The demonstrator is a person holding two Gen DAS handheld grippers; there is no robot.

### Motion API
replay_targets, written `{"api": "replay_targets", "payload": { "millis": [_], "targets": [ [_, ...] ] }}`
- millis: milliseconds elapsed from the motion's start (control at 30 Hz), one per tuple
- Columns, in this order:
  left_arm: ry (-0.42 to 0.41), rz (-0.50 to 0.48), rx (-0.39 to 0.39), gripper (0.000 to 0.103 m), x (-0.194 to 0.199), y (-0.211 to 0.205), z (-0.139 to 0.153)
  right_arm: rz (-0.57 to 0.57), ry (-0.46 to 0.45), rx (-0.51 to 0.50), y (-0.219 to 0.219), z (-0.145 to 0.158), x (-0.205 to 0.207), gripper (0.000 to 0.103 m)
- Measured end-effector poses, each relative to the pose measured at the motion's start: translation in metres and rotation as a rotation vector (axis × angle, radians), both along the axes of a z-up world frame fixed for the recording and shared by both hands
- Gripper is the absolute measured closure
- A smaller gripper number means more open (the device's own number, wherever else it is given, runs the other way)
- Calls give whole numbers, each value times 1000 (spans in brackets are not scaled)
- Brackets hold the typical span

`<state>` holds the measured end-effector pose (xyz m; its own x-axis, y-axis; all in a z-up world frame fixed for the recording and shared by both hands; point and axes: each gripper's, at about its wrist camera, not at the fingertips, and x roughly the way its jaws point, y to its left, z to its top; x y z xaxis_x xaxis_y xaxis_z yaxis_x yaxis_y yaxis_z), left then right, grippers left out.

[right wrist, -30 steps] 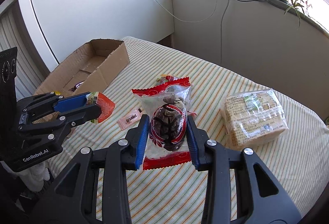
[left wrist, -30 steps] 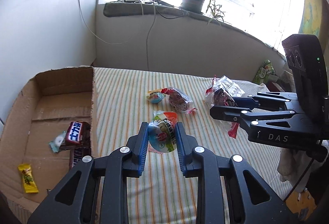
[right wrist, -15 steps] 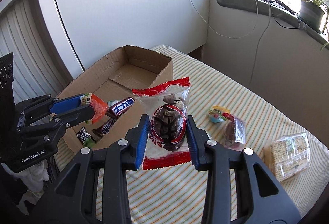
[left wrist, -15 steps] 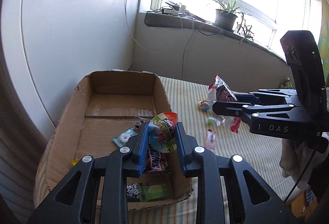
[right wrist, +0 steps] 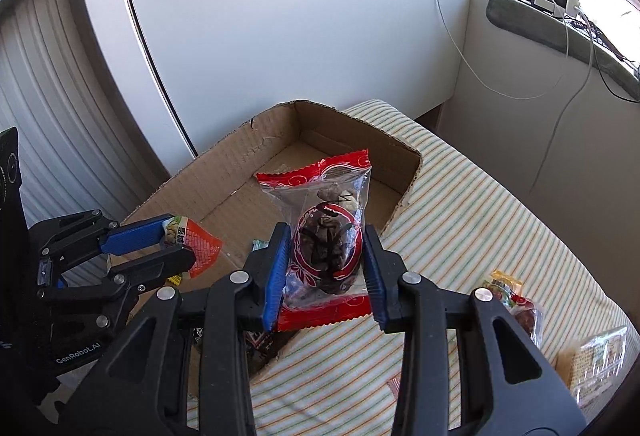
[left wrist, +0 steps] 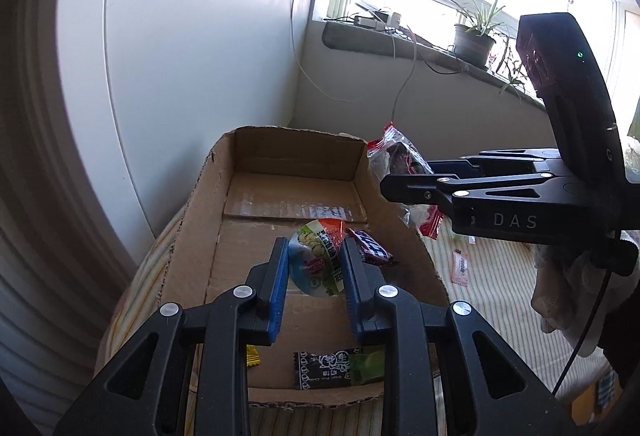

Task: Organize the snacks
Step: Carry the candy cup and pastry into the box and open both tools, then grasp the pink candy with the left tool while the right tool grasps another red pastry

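My left gripper (left wrist: 314, 268) is shut on a small round snack pack with an orange and green label (left wrist: 317, 260) and holds it above the cardboard box (left wrist: 296, 144). It also shows in the right wrist view (right wrist: 192, 242). My right gripper (right wrist: 325, 268) is shut on a clear packet with red ends and dark pieces inside (right wrist: 326, 236), held over the box's right wall (right wrist: 404, 196). That packet also shows in the left wrist view (left wrist: 400, 160).
In the box lie a chocolate bar (left wrist: 370, 246), a black and green wrapper (left wrist: 340, 368) and a yellow sweet (left wrist: 252, 360). On the striped cloth (right wrist: 480, 220) lie a pink sachet (left wrist: 459, 268), a small sweet bag (right wrist: 516, 304) and a cracker pack (right wrist: 596, 360).
Both grippers have moved left from the striped cloth to above the box, each still holding its snack.
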<state>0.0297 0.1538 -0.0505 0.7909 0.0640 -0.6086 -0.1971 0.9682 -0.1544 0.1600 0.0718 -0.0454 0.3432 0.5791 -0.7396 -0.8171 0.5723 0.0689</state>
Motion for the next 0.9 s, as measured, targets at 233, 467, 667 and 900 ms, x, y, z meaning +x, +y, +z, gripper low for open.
{"api": "replay_targets", "payload": {
  "millis": [233,467,667,900],
  "targets": [
    [9,19,-6,79,1,10,-3,29,22,-18,22,-9,4,66],
    [14,17,2,79,3,10,-3,41,33,-25,29,-11,6,66],
    [14,18,8,78,3,8,-2,44,34,-17,27,-9,6,65],
    [13,25,15,71,2,5,0,36,13,-2,20,-1,2,40]
  ]
}}
